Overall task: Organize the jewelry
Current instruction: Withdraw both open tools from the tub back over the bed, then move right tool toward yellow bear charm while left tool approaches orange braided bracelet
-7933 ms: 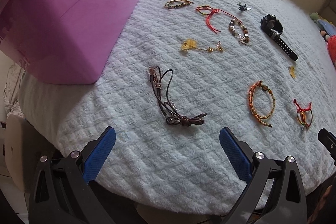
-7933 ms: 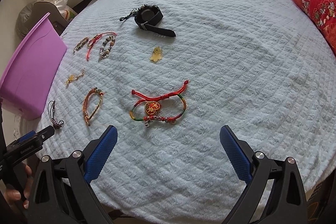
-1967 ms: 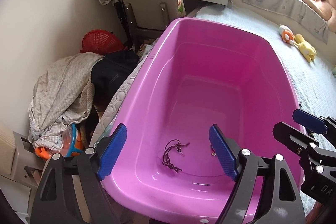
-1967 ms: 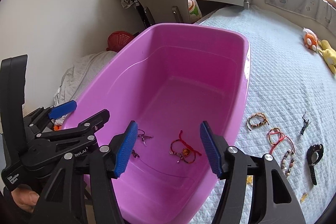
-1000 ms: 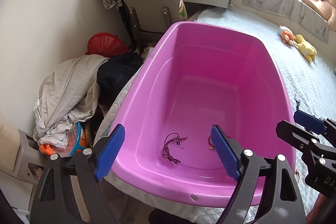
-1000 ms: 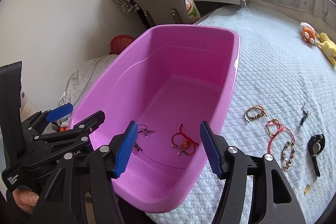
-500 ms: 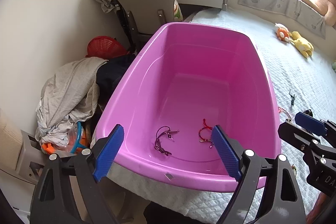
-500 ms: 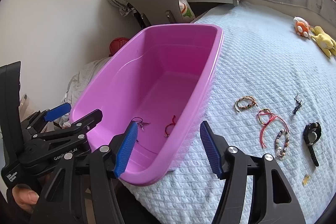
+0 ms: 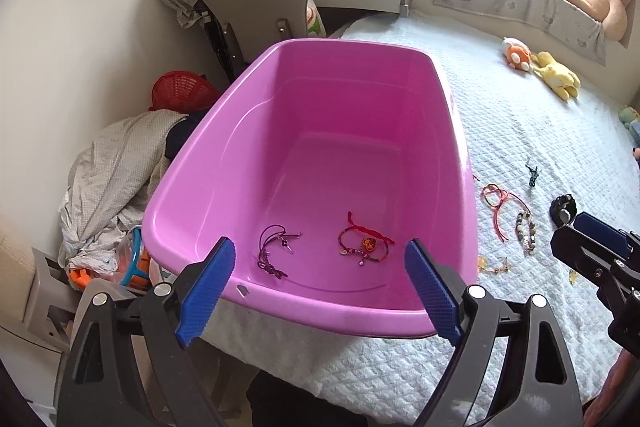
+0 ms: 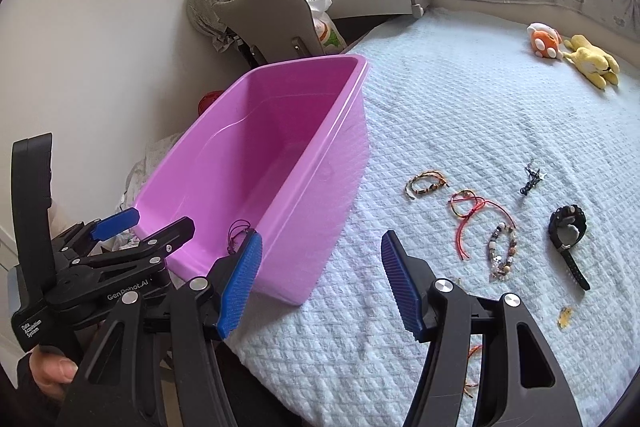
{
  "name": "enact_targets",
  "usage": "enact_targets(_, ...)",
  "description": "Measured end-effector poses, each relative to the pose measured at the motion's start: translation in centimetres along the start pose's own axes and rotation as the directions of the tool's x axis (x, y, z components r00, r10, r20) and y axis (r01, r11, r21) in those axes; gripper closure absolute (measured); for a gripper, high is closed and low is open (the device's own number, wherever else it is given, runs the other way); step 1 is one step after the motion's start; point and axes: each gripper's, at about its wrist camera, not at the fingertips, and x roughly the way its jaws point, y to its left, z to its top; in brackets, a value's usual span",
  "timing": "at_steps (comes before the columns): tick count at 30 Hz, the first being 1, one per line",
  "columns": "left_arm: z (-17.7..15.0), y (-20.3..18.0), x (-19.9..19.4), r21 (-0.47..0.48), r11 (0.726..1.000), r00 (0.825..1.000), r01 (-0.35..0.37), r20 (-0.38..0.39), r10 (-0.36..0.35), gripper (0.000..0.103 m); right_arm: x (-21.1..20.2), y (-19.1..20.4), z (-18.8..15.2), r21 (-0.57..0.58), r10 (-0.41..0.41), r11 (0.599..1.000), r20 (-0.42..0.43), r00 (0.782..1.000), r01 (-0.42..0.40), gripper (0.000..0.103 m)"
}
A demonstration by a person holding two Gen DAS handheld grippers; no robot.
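A pink plastic tub stands on the bed's near left corner. In it lie a dark cord bracelet and a red bracelet with a charm. My left gripper is open and empty, just before the tub's near rim. My right gripper is open and empty, over the bed beside the tub's right wall. On the quilt lie a brown beaded bracelet, a red cord bracelet, a bead bracelet, a black watch and a small dark charm.
A white quilted bed fills the right. Plush toys lie at its far side. Left of the bed are a grey chair, a red basket and a clothes pile. The left gripper shows in the right wrist view.
Both grippers have pulled back and away from the tub. The right one has swung right toward the jewelry on the quilt. The two bracelets stay in the tub.
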Motion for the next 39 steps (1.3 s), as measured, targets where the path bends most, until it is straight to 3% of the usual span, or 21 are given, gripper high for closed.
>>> enact_targets(25, -4.8, -10.7, -1.9, 0.074, 0.978, 0.98, 0.193, 0.032, -0.196, 0.014, -6.7, -13.8, -9.3, 0.168, -0.188, 0.967, -0.029, 0.982, 0.19, 0.041)
enact_targets(32, -7.3, -14.0, -0.6, 0.067, 0.97, 0.973, 0.232, -0.021, -0.231, 0.014, -7.5, -17.0, -12.3, 0.201, -0.222, 0.953, -0.042, 0.974, 0.226, 0.041)
enact_targets(39, -9.9, -16.9, 0.2, 0.076, 0.971, 0.974, 0.226, -0.049, -0.223, 0.014, -7.7, -19.9, -14.4, 0.234, -0.231, 0.943, -0.045, 0.972, 0.235, 0.041)
